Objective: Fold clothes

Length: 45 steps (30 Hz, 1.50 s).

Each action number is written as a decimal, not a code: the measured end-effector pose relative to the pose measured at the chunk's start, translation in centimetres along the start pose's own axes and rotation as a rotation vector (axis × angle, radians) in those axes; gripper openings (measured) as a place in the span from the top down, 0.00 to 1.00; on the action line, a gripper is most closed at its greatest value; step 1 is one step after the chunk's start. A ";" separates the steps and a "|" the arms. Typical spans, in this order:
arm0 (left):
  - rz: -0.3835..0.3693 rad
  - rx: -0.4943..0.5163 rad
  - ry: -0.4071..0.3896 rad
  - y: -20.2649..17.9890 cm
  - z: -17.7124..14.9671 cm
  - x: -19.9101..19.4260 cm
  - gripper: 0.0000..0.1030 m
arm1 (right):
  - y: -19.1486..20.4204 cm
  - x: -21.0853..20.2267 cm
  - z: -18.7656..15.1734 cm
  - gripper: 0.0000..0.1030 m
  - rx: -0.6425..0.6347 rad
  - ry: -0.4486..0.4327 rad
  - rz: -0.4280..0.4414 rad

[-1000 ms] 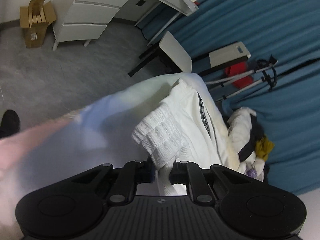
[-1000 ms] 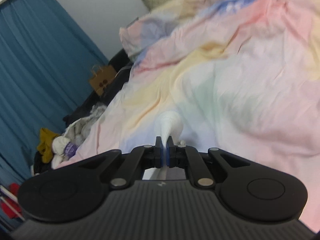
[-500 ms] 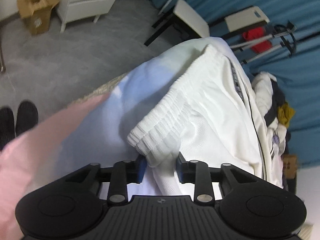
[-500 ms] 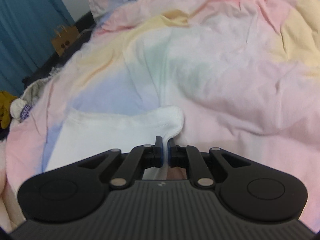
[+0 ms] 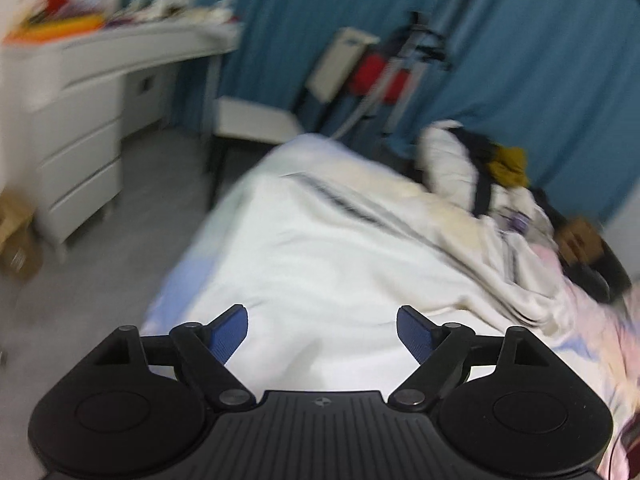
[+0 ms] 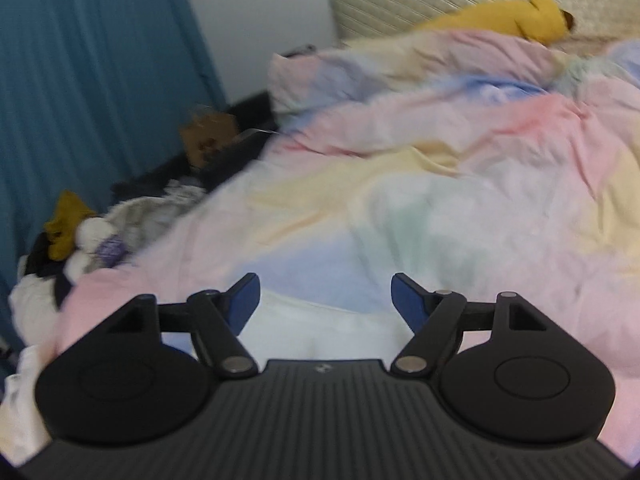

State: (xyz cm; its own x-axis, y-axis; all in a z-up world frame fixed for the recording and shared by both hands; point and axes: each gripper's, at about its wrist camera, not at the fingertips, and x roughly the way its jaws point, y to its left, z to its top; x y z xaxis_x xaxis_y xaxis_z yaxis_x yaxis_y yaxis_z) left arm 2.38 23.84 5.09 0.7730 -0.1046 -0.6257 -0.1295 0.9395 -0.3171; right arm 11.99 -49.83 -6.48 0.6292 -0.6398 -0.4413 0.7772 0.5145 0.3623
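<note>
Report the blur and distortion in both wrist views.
Left wrist view: motion blur smears the white garment and the drawers; the left gripper stays sharp. Right wrist view: softer blur on the pastel duvet; fisheye curves the edges; right gripper crisp.

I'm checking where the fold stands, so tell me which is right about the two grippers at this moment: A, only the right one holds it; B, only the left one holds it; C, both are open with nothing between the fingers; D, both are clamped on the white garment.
C: the left gripper and the right gripper both have their jaws spread wide, and the white garment lies on the bed ungripped.
</note>
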 end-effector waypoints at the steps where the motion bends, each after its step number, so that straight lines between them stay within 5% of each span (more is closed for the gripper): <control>1: -0.026 0.030 0.005 -1.7 0.3 0.9 0.17 | 0.6 -0.6 -0.1 0.27 0.002 0.004 0.044; 9: -0.205 0.131 0.135 -15.5 3.2 13.1 0.17 | 6.0 -4.3 -3.6 0.27 -0.040 0.089 0.379; 19: -0.182 0.304 0.218 -32.3 7.9 33.0 0.17 | 9.6 -1.9 -5.8 0.27 -0.088 0.184 0.604; 25: -0.110 0.360 0.255 -37.9 8.6 44.9 0.20 | 11.6 2.2 -7.2 0.27 -0.047 0.288 0.724; 30: -0.080 0.466 0.218 -41.1 8.4 49.2 0.23 | 12.5 4.1 -8.5 0.27 -0.056 0.297 0.737; 32: -0.068 0.509 0.203 -42.4 8.4 50.9 0.34 | 12.5 4.6 -8.6 0.27 -0.052 0.285 0.727; 34: -0.056 0.552 0.188 -43.6 8.3 52.7 0.68 | 12.1 5.0 -8.8 0.27 -0.041 0.273 0.704; 37: -0.050 0.627 0.154 -45.8 8.4 54.3 0.91 | 11.8 5.7 -9.0 0.27 -0.017 0.274 0.681; 45: -0.213 0.940 -0.096 -56.1 10.3 46.8 0.93 | 11.4 4.4 -8.4 0.27 -0.021 0.197 0.651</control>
State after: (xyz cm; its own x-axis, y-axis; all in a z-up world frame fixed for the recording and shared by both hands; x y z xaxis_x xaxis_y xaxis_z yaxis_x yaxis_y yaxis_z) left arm 52.23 -30.39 0.97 0.7756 -0.3152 -0.5469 0.5366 0.7855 0.3082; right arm 23.66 -42.01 -11.21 0.9563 -0.0812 -0.2810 0.2387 0.7718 0.5894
